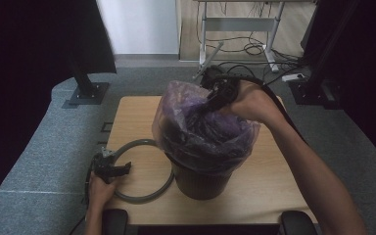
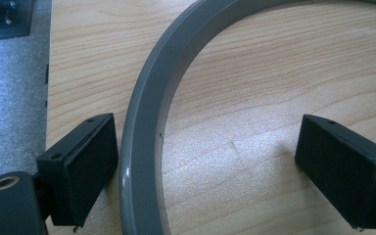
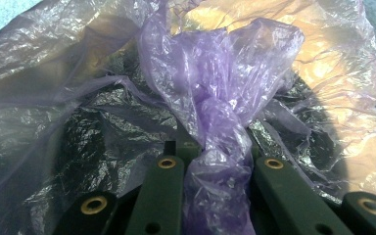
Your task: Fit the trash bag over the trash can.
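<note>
1. High view. A light wooden worktop (image 1: 137,117) carries a dark round waste bin (image 1: 201,180) lined with a translucent purple plastic bag (image 1: 196,128). The bag billows above the bin's rim and spills over it all round.
2. High view. The right tool (image 1: 216,97) sits at the far upper edge of the bag, held by the person's right hand (image 1: 252,104), with its black cable trailing back along the forearm.
3. High view. A flat grey plastic ring (image 1: 162,192) (an open hoop, partly hidden behind the bin) lies on the worktop just left of the bin. The left tool (image 1: 122,169) rests at the ring's near-left arc, held by the left hand (image 1: 100,188).
4. Left gripper view. The left tool (image 2: 205,164) has its jaws spread wide. The grey ring (image 2: 139,142) curves up between them and lies flat on the worktop (image 2: 254,98). The left-hand pad (image 2: 85,169) stands just beside the ring's outer edge; contact cannot be told. The other pad (image 2: 342,164) is well apart from the ring.
5. Right gripper view. The right tool (image 3: 218,169) is pressed together on a twisted bunch of the purple bag (image 3: 215,98), which rises between the two jaws. Around the bunch the film spreads out over the dark interior of the bin.
</note>
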